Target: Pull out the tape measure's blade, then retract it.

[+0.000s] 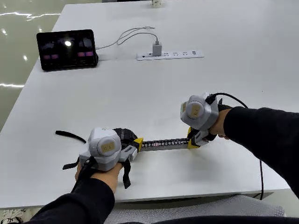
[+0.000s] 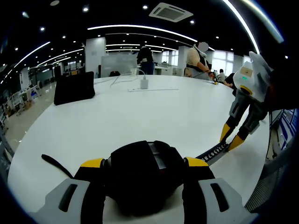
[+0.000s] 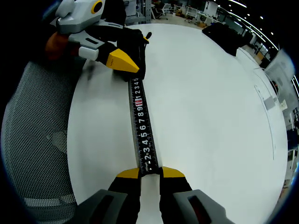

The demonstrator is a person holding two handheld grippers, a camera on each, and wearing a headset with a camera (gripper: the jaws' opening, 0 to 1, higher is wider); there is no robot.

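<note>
A black tape measure case [image 2: 142,172] lies near the front of the white table [image 1: 154,88], with my left gripper [image 2: 144,162] shut around it. In the head view the case [image 1: 124,136] sits by the left gripper [image 1: 134,145]. A short stretch of numbered blade [image 3: 141,126] runs out from the case [image 3: 135,46] to my right gripper [image 3: 151,173], which is shut on the blade's end. The blade [image 1: 163,143] lies low over the table between the left gripper and the right gripper [image 1: 192,142]. The right gripper [image 2: 231,138] also shows pinching the blade tip [image 2: 212,153].
A black tablet [image 1: 67,49] stands at the back left. A white power strip [image 1: 170,55] with a plugged charger and cable lies behind the work. A black strap [image 1: 70,136] trails left of the case. The table's front edge [image 1: 187,193] is close below the grippers.
</note>
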